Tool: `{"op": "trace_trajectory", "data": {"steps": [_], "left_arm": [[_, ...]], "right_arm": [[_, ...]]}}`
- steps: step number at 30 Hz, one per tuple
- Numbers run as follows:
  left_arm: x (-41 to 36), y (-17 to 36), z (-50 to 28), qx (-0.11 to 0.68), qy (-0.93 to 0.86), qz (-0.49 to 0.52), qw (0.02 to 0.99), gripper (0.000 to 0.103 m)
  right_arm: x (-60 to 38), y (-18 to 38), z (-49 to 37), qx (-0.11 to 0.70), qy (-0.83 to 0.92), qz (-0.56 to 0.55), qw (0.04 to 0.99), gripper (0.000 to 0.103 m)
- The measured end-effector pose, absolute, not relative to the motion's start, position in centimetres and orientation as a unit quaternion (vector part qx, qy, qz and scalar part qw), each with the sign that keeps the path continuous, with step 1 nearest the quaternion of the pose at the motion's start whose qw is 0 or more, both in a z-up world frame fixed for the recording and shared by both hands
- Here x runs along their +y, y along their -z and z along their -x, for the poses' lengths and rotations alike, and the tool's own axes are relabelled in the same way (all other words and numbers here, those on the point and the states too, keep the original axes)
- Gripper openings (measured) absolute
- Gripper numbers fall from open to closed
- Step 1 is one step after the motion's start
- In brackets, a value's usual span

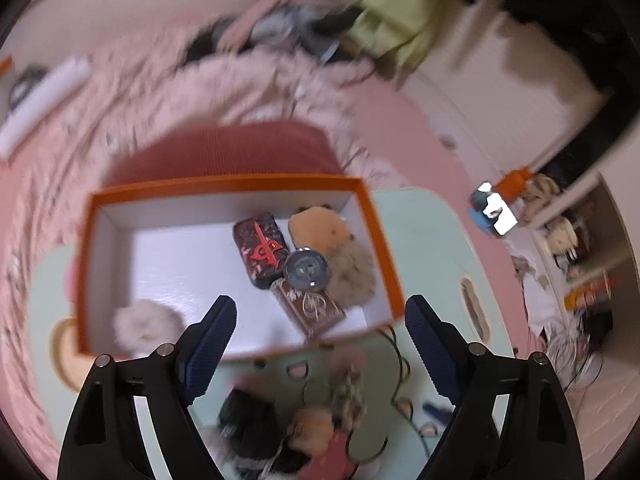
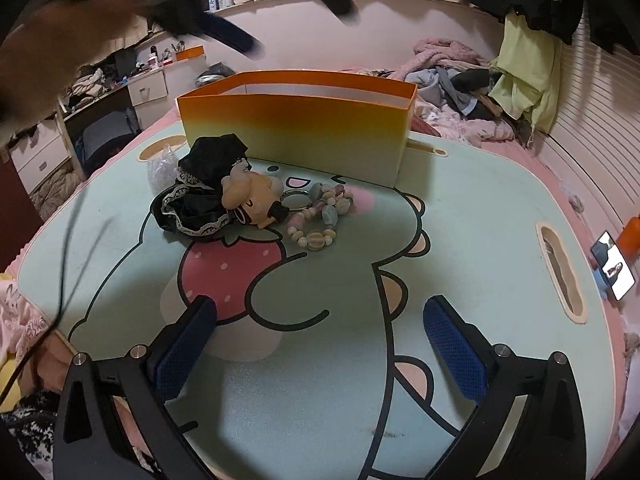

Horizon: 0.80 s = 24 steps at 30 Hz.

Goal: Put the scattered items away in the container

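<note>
An orange box [image 1: 228, 184] with a white inside stands on the mint cartoon table [image 1: 420, 232]. It holds a dark tin with a red emblem [image 1: 260, 250], a round grey badge [image 1: 306, 270], a brown card [image 1: 310, 310], a tan plush [image 1: 316, 226], a beige pompom [image 1: 354, 278] and a white pompom [image 1: 144, 322]. My left gripper [image 1: 320, 344] hovers open over the box's near wall, with nothing between its pads. In the right wrist view, a black lace cloth [image 2: 200, 196], a plush doll keychain [image 2: 248, 196] and a bead string [image 2: 320, 220] lie before the orange box [image 2: 296, 120]. My right gripper [image 2: 320, 340] stands open and empty, low over the table.
A clear crinkled bag [image 2: 160, 168] lies left of the cloth. A lit phone [image 2: 612, 272] leans at the table's right edge beyond a handle slot [image 2: 560, 276]. A thin cable [image 2: 64, 240] hangs at the left. Piled clothes [image 2: 460, 76] cover the bed behind.
</note>
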<state>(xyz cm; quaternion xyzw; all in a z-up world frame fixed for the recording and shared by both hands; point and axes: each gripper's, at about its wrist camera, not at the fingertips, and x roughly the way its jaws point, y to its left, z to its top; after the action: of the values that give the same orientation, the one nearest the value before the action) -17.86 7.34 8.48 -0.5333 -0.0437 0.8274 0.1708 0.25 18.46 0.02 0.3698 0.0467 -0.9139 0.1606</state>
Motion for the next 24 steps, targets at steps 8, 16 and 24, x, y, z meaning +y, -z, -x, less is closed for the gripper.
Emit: {"op": "trace_trajectory", "data": {"steps": [8, 16, 24], "left_arm": [[8.3, -4.1, 20.4, -0.077, -0.799, 0.582, 0.133, 0.059], [9.0, -3.6, 21.4, -0.082, -0.803, 0.577, 0.127, 0.033], [6.8, -5.9, 20.8, -0.127, -0.812, 0.547, 0.160, 0.033]], "right_arm": [[18.8, 0.0, -0.3, 0.045, 0.915, -0.366, 0.166, 0.103], [18.7, 0.0, -0.3, 0.044, 0.915, -0.366, 0.165, 0.103], [18.7, 0.0, -0.3, 0.044, 0.915, -0.366, 0.165, 0.103]]}}
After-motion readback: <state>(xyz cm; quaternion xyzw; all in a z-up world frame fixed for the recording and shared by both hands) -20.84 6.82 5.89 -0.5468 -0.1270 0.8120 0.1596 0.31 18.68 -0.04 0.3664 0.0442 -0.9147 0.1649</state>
